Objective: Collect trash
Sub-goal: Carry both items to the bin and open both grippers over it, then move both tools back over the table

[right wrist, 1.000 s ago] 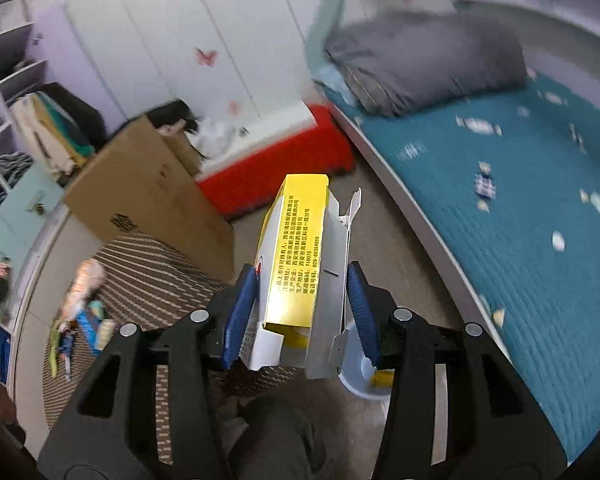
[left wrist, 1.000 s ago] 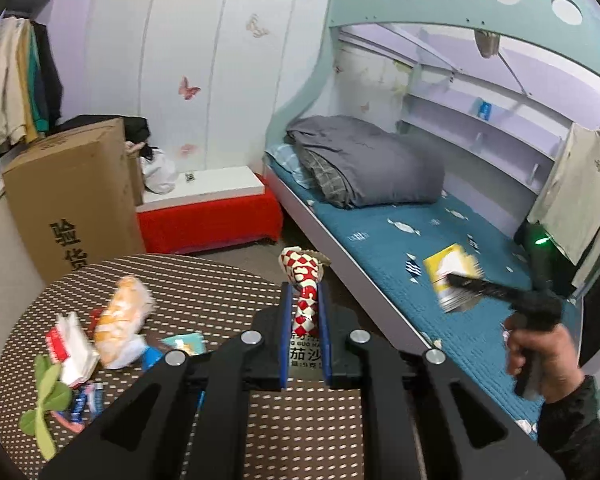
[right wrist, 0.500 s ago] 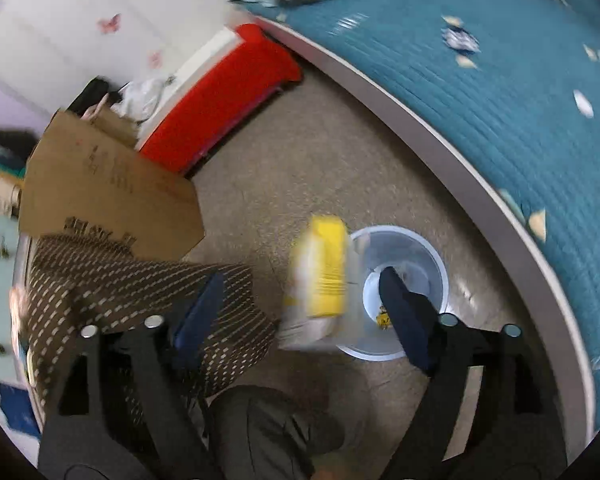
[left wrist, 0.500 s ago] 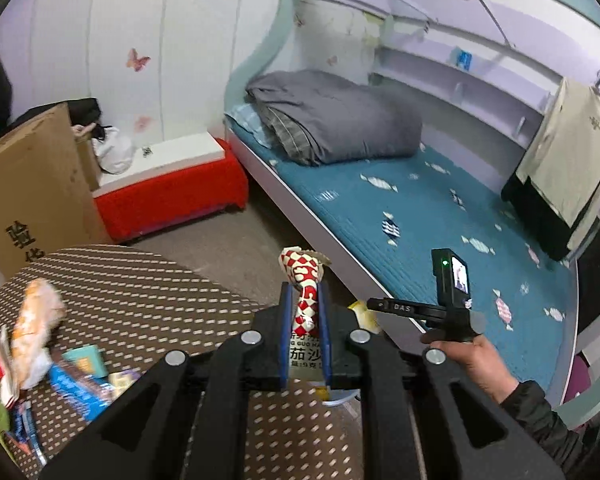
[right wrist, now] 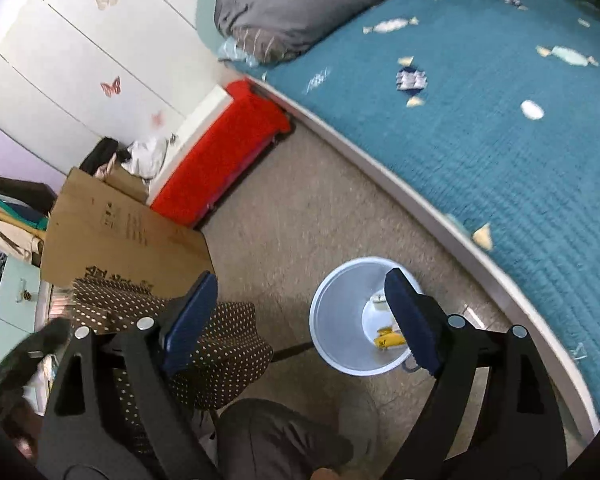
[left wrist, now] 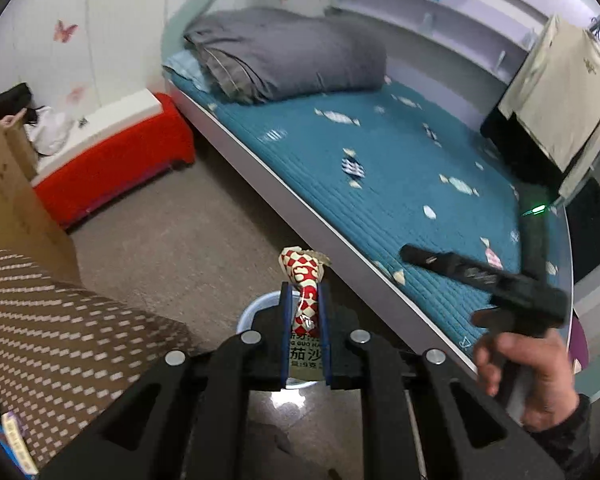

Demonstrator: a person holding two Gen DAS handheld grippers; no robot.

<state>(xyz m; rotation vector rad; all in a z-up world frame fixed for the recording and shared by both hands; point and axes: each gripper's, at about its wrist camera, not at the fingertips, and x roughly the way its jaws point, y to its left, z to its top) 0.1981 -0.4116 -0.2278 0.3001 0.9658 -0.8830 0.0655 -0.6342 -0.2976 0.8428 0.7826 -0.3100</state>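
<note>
My left gripper (left wrist: 306, 300) is shut on a red-and-white checkered snack wrapper (left wrist: 303, 280), held upright over the rim of a pale blue trash bin (left wrist: 256, 308) on the floor. In the right wrist view the same bin (right wrist: 340, 320) stands between bed and table, with a yellow box (right wrist: 386, 338) lying at its bottom. My right gripper (right wrist: 304, 316) hangs above the bin; its jaws are opening wide and nothing is between them. The right gripper's body and the hand holding it show in the left wrist view (left wrist: 512, 292).
A bed with a teal quilt (left wrist: 380, 160) runs along the right. A round table with a brown dotted cloth (left wrist: 60, 320) is at the left, with wrappers (left wrist: 12, 436) at its edge. A cardboard box (right wrist: 120, 240) and a red bench (right wrist: 220, 148) stand behind.
My right gripper opened and the yellow box dropped into the bin. My left gripper swung from over the table toward the bin and sank, still gripping the checkered wrapper.
</note>
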